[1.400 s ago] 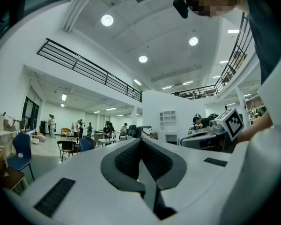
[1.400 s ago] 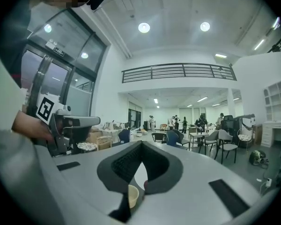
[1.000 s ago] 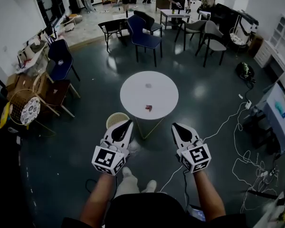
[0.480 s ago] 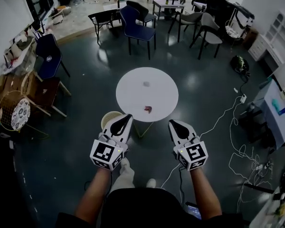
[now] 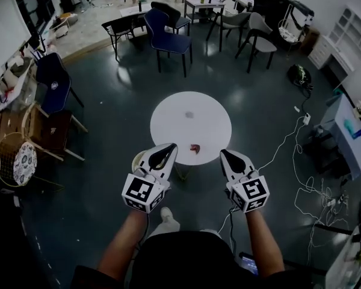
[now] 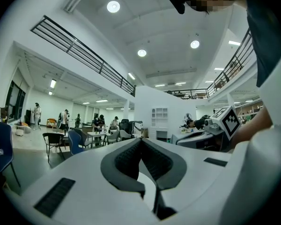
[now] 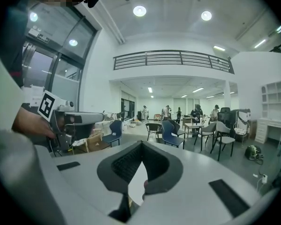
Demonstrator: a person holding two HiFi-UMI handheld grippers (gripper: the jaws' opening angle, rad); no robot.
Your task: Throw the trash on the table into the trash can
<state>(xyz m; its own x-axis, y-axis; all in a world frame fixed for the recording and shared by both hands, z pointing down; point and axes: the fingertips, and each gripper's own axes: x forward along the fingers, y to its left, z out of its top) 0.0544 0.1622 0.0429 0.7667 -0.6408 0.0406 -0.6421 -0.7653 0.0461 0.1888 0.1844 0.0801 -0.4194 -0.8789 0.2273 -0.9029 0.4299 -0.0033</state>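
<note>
Left claw (image 5: 166, 151) and right claw (image 5: 227, 156) pressed together, pinching nothing.
Held ahead toward round table (image 5: 168, 116) at twelve o'clock, probably readying a pick; red scrap (image 5: 195, 148) at its six o'clock edge, grey scrap (image 5: 189, 114) mid-table, bin (image 5: 136, 160) at seven.
</note>
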